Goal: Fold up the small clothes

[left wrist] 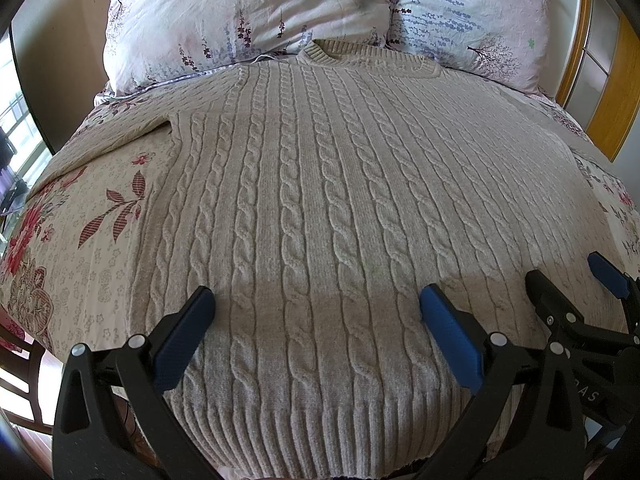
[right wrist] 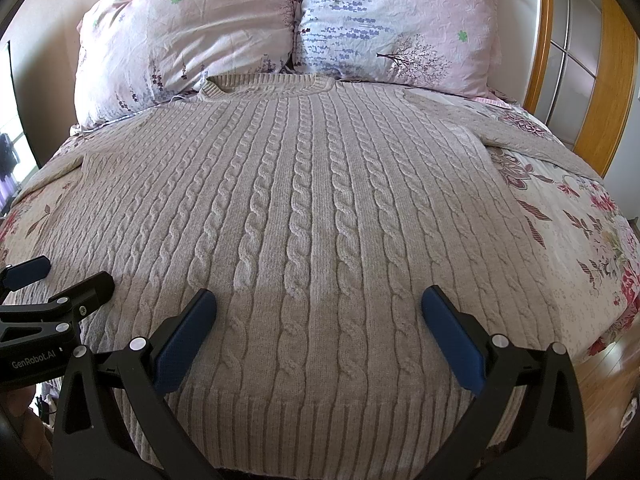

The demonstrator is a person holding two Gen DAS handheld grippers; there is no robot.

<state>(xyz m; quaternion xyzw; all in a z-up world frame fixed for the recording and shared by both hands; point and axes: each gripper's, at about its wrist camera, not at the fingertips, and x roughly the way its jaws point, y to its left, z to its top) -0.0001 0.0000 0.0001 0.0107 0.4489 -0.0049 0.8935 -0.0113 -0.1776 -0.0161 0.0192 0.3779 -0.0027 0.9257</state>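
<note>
Sweater (left wrist: 320, 208) flat, both tongs (left wrist: 316, 300) (right wrist: 318, 300) spread above hem

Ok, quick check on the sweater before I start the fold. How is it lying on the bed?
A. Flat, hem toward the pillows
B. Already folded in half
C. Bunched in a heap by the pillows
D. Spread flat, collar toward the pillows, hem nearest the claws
D: the sweater lies flat, its collar by the pillows and its ribbed hem nearest both open claws.
</note>
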